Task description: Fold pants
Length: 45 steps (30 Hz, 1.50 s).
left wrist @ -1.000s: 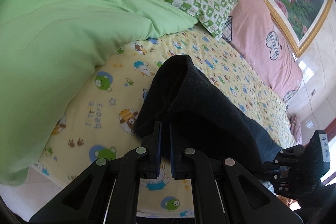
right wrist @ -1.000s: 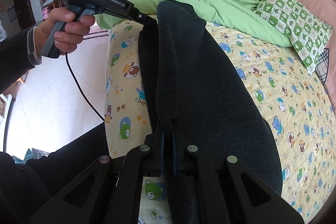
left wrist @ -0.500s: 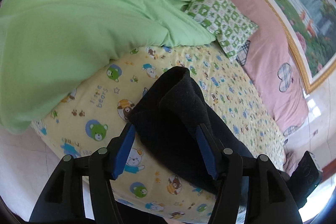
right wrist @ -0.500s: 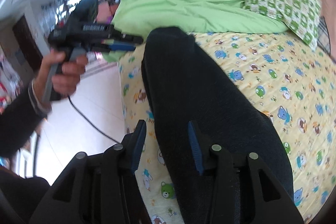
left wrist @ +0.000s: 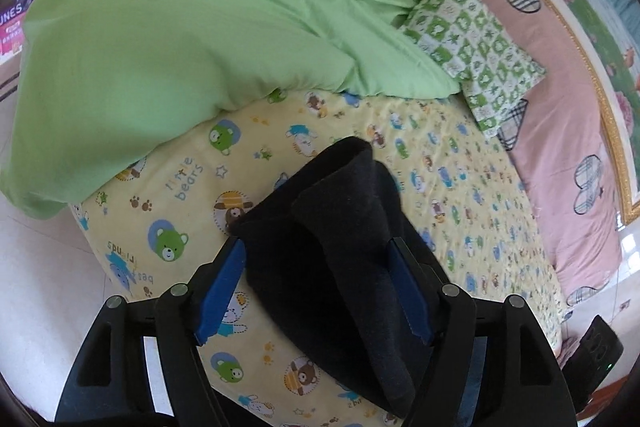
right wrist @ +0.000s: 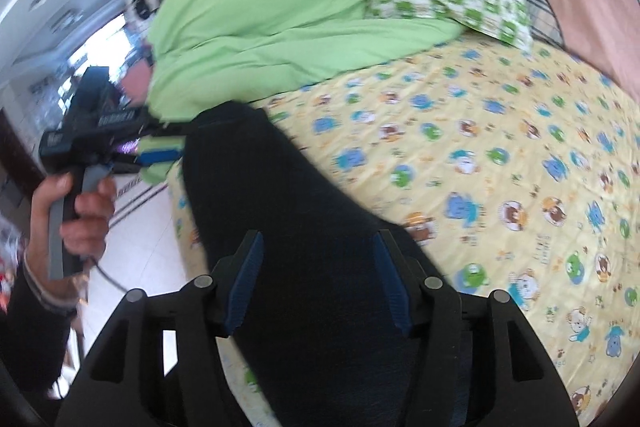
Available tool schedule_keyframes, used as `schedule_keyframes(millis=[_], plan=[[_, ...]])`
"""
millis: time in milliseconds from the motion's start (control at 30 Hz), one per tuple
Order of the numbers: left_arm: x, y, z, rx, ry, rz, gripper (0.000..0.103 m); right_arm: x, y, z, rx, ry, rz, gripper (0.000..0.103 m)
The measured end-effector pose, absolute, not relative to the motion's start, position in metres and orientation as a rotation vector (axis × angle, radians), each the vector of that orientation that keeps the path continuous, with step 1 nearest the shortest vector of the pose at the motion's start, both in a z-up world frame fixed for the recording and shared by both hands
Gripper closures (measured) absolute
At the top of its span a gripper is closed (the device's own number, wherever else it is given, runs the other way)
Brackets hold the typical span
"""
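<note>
The dark navy pants lie folded lengthwise along the near edge of the bed on the yellow bear-print sheet. My left gripper is open, its blue pads either side of one end of the pants, not touching. My right gripper is open above the other end of the pants. The left gripper, held in a hand, shows at the left of the right wrist view, beside the far end of the pants.
A green duvet is piled at the far side of the bed. A green-and-white checked pillow and a pink pillow lie by the headboard. White tiled floor borders the bed edge.
Both grippers opened and let go of the pants, then drew back and up. The pants now lie on the sheet by themselves.
</note>
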<state>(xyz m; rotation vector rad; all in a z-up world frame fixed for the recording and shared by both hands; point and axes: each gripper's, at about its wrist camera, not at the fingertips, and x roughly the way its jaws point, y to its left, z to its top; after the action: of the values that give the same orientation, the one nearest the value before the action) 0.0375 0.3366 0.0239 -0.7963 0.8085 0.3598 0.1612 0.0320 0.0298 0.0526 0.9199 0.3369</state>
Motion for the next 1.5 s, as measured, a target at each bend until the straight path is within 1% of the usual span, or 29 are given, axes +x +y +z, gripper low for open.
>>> schedule_keyframes(millis=[233,300,367,433,467,567,633,700,733,767,800,833,867,933,967,1000,1100,1133,1233,1300,1400,1467,1500], plan=[[0.033,0.349,-0.006,-0.824,0.862,0.405,0.03,0.192,-0.02,0.017,0.243,0.967,0.257,0.044],[0.033,0.35,-0.014,-0.819,0.874,0.4,0.032,0.2,-0.029,0.01,0.278,0.988,0.252,0.045],[0.032,0.349,-0.02,-0.805,0.875,0.392,0.034,0.208,-0.033,0.003,0.289,1.016,0.253,0.052],[0.031,0.347,-0.022,-0.774,0.873,0.383,0.036,0.216,-0.034,-0.006,0.302,1.05,0.267,0.052],[0.031,0.347,-0.023,-0.765,0.87,0.379,0.037,0.219,-0.033,-0.01,0.304,1.064,0.276,0.055],[0.032,0.345,-0.024,-0.735,0.867,0.366,0.041,0.229,-0.025,-0.024,0.274,1.126,0.318,0.057],[0.035,0.344,-0.023,-0.713,0.868,0.36,0.044,0.233,-0.017,-0.035,0.233,1.17,0.327,0.062],[0.041,0.34,-0.022,-0.68,0.87,0.349,0.053,0.235,-0.012,-0.043,0.202,1.2,0.342,0.065],[0.046,0.337,-0.021,-0.653,0.873,0.339,0.056,0.235,-0.011,-0.045,0.182,1.206,0.35,0.067],[0.049,0.334,-0.021,-0.637,0.873,0.331,0.062,0.236,-0.008,-0.045,0.156,1.215,0.361,0.068],[0.052,0.331,-0.021,-0.618,0.872,0.327,0.063,0.236,-0.004,-0.045,0.124,1.227,0.376,0.069],[0.056,0.326,-0.021,-0.581,0.866,0.329,0.064,0.236,0.002,-0.044,0.078,1.242,0.399,0.076],[0.058,0.322,-0.022,-0.551,0.859,0.325,0.069,0.235,0.006,-0.044,0.048,1.255,0.42,0.083],[0.057,0.32,-0.02,-0.527,0.847,0.319,0.076,0.231,0.021,-0.04,-0.07,1.26,0.432,0.086],[0.054,0.321,-0.016,-0.526,0.834,0.305,0.082,0.229,0.028,-0.037,-0.142,1.247,0.426,0.089],[0.051,0.322,-0.009,-0.525,0.817,0.29,0.084,0.227,0.033,-0.033,-0.195,1.232,0.413,0.09],[0.04,0.324,0.016,-0.504,0.756,0.247,0.085,0.218,0.052,-0.006,-0.429,1.103,0.345,0.093],[0.038,0.324,0.023,-0.488,0.741,0.242,0.085,0.216,0.056,0.003,-0.474,1.061,0.324,0.099],[0.039,0.326,0.027,-0.459,0.728,0.235,0.085,0.216,0.065,0.019,-0.557,0.962,0.248,0.099],[0.045,0.329,0.013,-0.459,0.765,0.238,0.085,0.219,0.061,0.012,-0.527,0.964,0.225,0.099],[0.052,0.328,-0.015,-0.422,0.823,0.254,0.084,0.225,0.057,-0.02,-0.485,1.017,0.204,0.099],[0.048,0.33,-0.017,-0.428,0.813,0.238,0.082,0.228,0.047,-0.045,-0.421,1.068,0.185,0.098],[0.047,0.332,-0.015,-0.435,0.813,0.233,0.079,0.229,0.045,-0.042,-0.388,1.044,0.171,0.097]])
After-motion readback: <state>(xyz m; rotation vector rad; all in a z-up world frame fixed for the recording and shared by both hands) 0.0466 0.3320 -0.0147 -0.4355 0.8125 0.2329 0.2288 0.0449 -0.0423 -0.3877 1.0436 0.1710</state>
